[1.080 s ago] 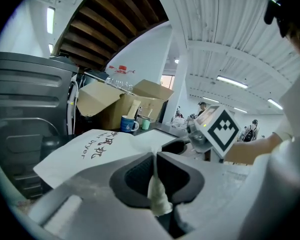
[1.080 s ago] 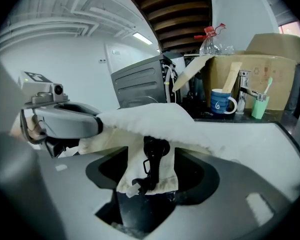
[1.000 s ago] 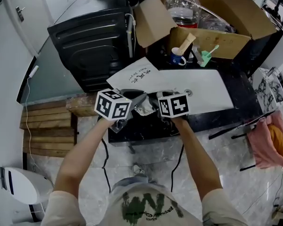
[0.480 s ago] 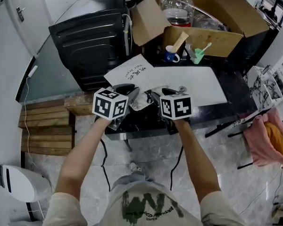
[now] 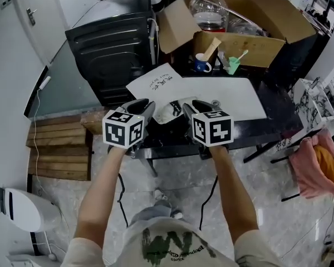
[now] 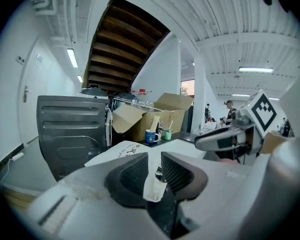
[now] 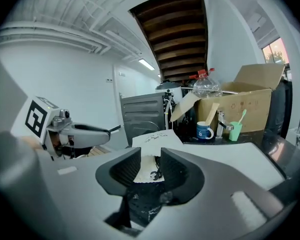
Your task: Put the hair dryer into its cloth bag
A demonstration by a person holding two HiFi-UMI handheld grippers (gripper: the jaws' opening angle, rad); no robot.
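A small crumpled white cloth (image 5: 168, 111) lies near the front edge of the black table (image 5: 278, 115), with a black cord (image 7: 155, 174) at its edge. I cannot make out the hair dryer itself. My left gripper (image 5: 145, 105) and right gripper (image 5: 196, 107) hover side by side above that edge, either side of the cloth. The left gripper (image 6: 154, 161) has just opened a little. The right gripper (image 7: 151, 156) has been closing. Both keep a narrow gap through which the cloth (image 6: 152, 186) shows on the table beyond, and neither presses on anything.
A printed white sheet (image 5: 156, 84) and a large plain white one (image 5: 234, 96) lie further back. Behind them are a blue mug (image 5: 200, 65), a green cup (image 5: 232, 65), an open cardboard box (image 5: 250, 26) and a black ribbed case (image 5: 111, 43). Wooden slats (image 5: 58, 149) lie on the floor at left.
Both grippers have lifted off the table and drawn back toward me. The white cloth stays on the table between them. The right jaws stand narrower.
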